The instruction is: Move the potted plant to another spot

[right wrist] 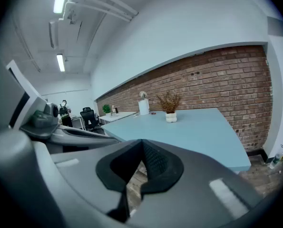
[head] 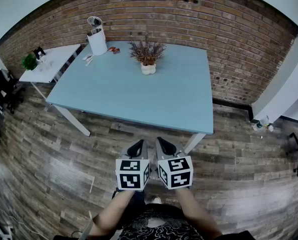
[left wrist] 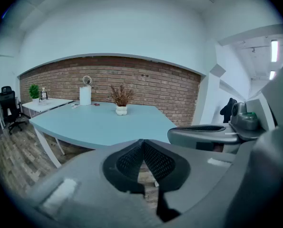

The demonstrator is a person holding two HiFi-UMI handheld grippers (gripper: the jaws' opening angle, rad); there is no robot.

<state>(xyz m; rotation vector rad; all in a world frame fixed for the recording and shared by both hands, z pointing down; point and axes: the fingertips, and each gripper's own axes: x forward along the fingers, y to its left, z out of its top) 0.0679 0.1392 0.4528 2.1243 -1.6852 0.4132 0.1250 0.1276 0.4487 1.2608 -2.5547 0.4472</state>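
A potted plant with dry brown stems in a small white pot stands near the far middle of the light blue table. It also shows far off as the plant in the left gripper view and the plant in the right gripper view. Both grippers hang side by side in front of the table's near edge, well short of the plant. My left gripper is shut with nothing in it. My right gripper is shut and empty too. Their pads meet at the tips in both gripper views.
A white kettle-like jug and small items sit at the table's far left. A white side table with a green plant stands to the left. A brick wall runs behind. Wooden floor lies below me.
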